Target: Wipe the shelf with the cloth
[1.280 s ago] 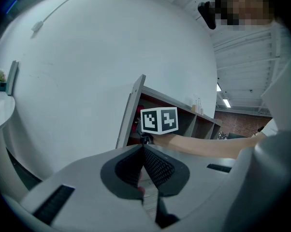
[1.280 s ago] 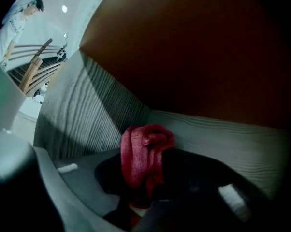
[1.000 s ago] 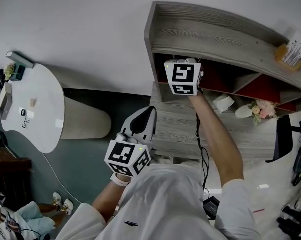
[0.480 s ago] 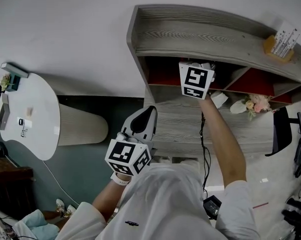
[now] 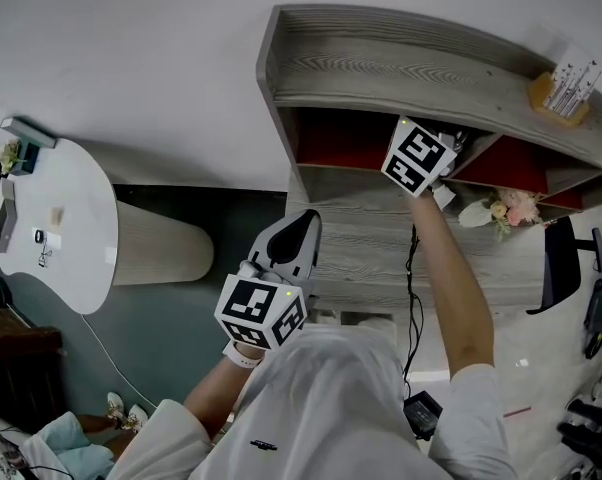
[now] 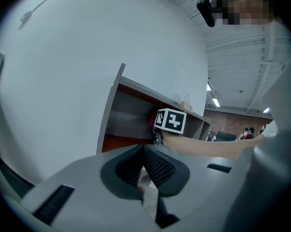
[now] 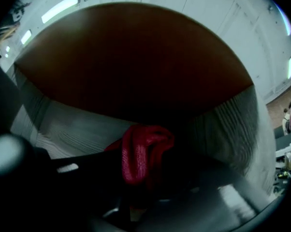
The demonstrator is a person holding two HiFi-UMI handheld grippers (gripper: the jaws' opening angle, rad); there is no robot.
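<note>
A grey wooden shelf (image 5: 401,73) with red back panels hangs on the white wall. My right gripper (image 5: 421,156) reaches into its upper compartment, close to the right divider, and its marker cube hides the jaws in the head view. In the right gripper view, my right gripper (image 7: 138,182) is shut on a bunched red cloth (image 7: 143,151), which is pressed toward the compartment's dark inner corner. My left gripper (image 5: 303,226) hangs below the shelf with its jaws pointing up. Seen from its own camera, my left gripper (image 6: 143,151) is shut and holds nothing, and the shelf (image 6: 131,120) lies ahead of it.
A lower grey board (image 5: 371,238) carries white cups (image 5: 471,215) and a flower bunch (image 5: 516,206). A small wooden holder (image 5: 556,93) stands on the shelf top. A round white table (image 5: 51,218) is at the left, and a black chair (image 5: 558,268) at the right.
My right gripper has slid rightward along the upper compartment with the red cloth, from its left part to near the divider. The left gripper has hardly moved.
</note>
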